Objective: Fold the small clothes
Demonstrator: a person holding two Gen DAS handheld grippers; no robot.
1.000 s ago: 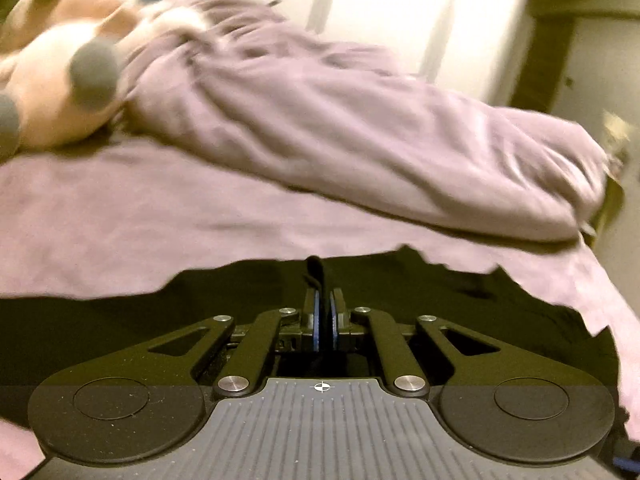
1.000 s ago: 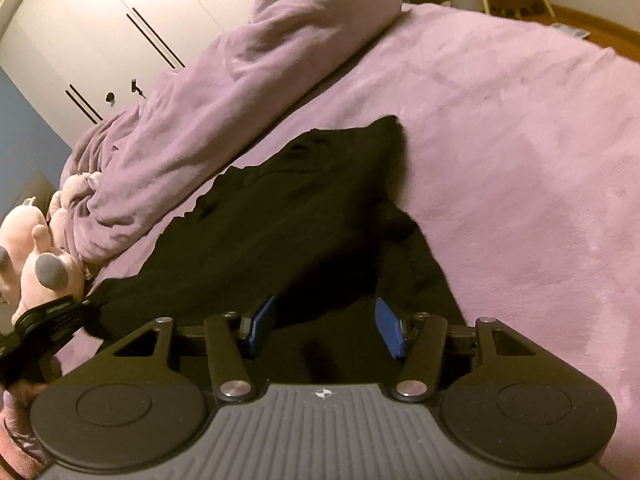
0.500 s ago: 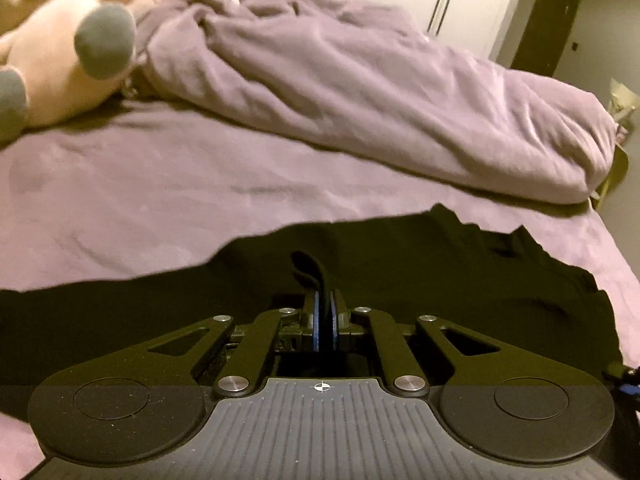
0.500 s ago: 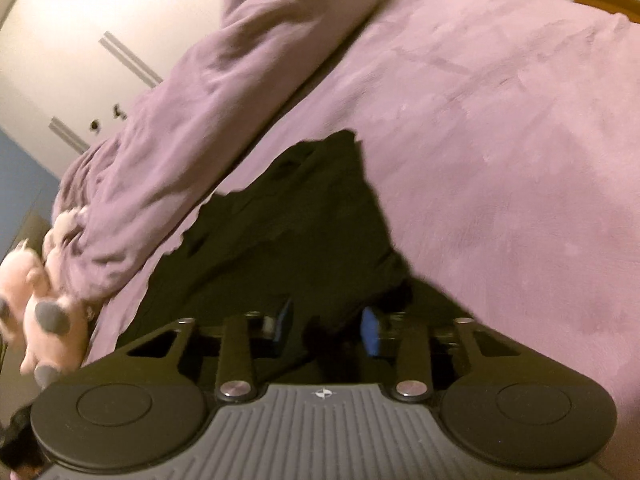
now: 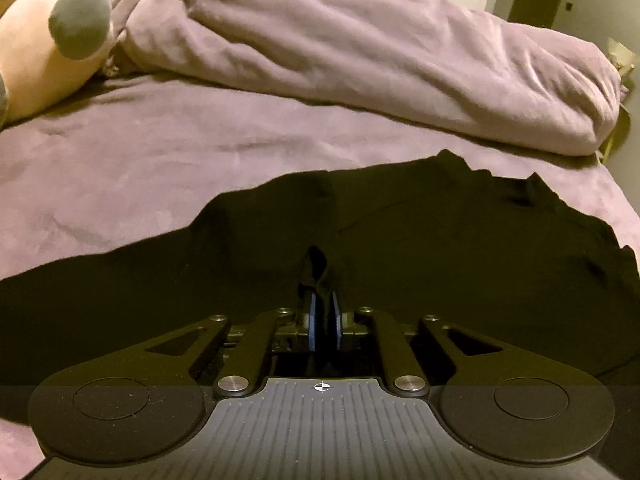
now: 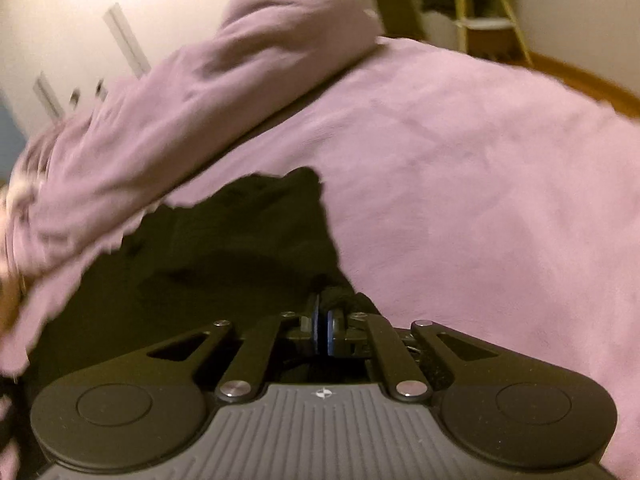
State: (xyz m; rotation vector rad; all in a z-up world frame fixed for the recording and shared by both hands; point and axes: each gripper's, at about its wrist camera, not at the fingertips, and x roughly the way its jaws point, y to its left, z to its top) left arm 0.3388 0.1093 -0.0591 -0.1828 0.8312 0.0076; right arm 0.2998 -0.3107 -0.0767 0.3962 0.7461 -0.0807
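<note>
A black garment (image 5: 440, 232) lies spread on the purple bed sheet (image 5: 160, 160). In the left wrist view my left gripper (image 5: 320, 280) pinches a raised fold at the garment's near edge. Its blue pads stand a sliver apart and are opening, with the cloth still between them. In the right wrist view the same black garment (image 6: 240, 248) runs off to the left. My right gripper (image 6: 323, 314) is closing at the garment's right edge, and a bunch of black cloth is squeezed between its pads. The cloth under both grippers is hidden.
A rumpled purple duvet (image 5: 360, 48) lies along the far side of the bed, just behind the garment. A pink plush toy (image 5: 44, 60) with grey feet sits at the far left. White wardrobe doors (image 6: 80, 20) and a yellow wooden stool (image 6: 488, 20) stand beyond the bed.
The right gripper's jaws went from wide open to shut on the garment's edge. The left gripper sank towards the bed with its fold, and the garment now lies flatter and further spread.
</note>
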